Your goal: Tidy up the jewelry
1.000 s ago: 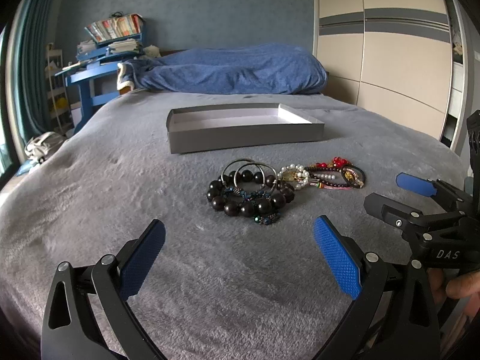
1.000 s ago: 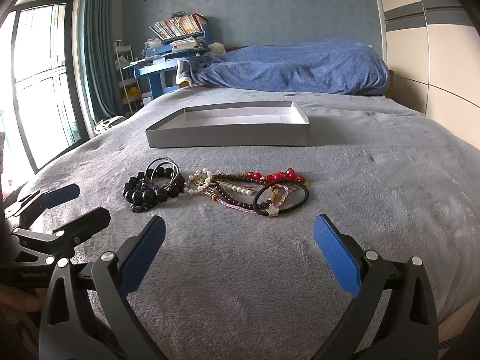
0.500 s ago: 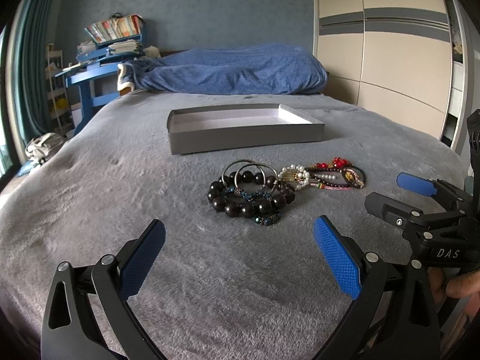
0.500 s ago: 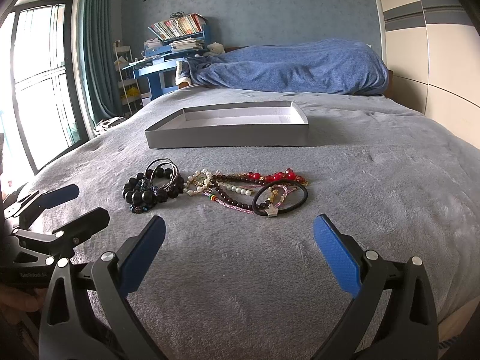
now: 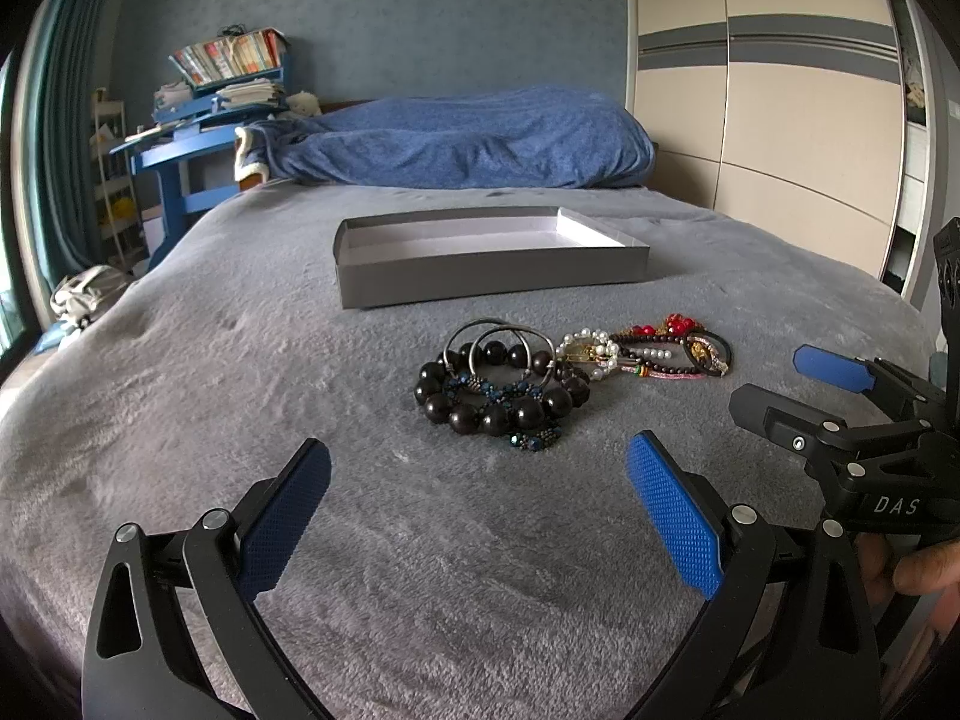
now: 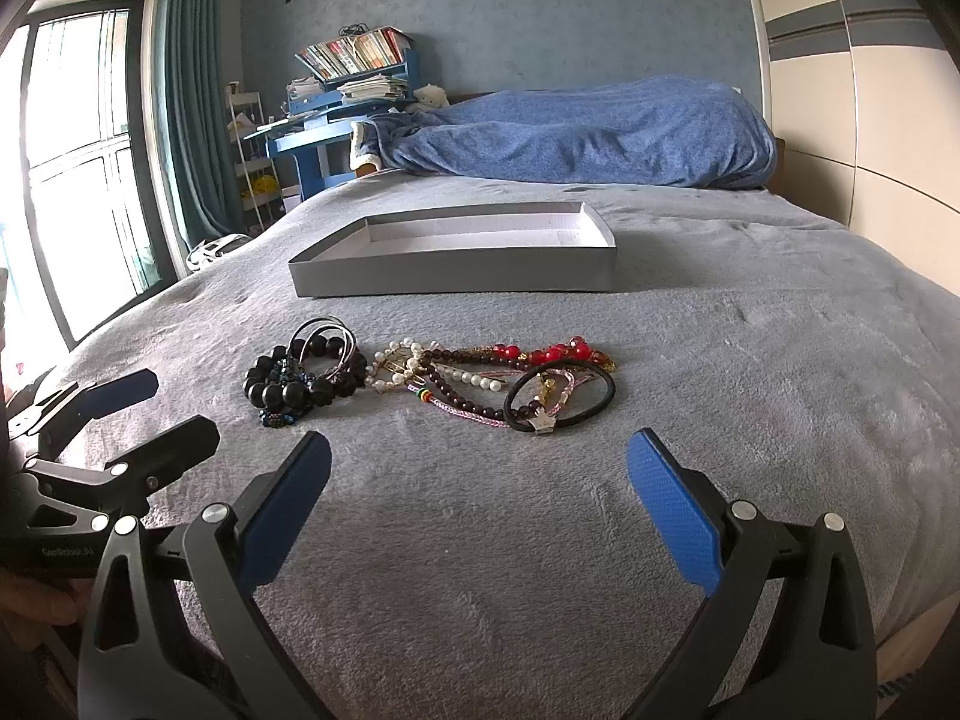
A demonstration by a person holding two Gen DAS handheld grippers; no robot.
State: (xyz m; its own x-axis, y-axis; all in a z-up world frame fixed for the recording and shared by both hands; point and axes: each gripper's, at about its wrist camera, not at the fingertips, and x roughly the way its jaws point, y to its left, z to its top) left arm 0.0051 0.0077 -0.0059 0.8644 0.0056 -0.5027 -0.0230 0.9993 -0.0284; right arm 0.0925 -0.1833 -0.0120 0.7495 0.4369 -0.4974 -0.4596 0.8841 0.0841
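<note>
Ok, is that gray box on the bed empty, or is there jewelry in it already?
Empty, as far as shows: the gray box shows only bare white floor, though its near wall hides a strip. The jewelry lies on the blanket in front.

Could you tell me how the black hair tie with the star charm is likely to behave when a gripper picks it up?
The black hair tie is a thin loop lying flat, so it will probably sag and fold when lifted. It looks light. It overlaps the pink cord and the dark bead strand, so these may drag along.
</note>
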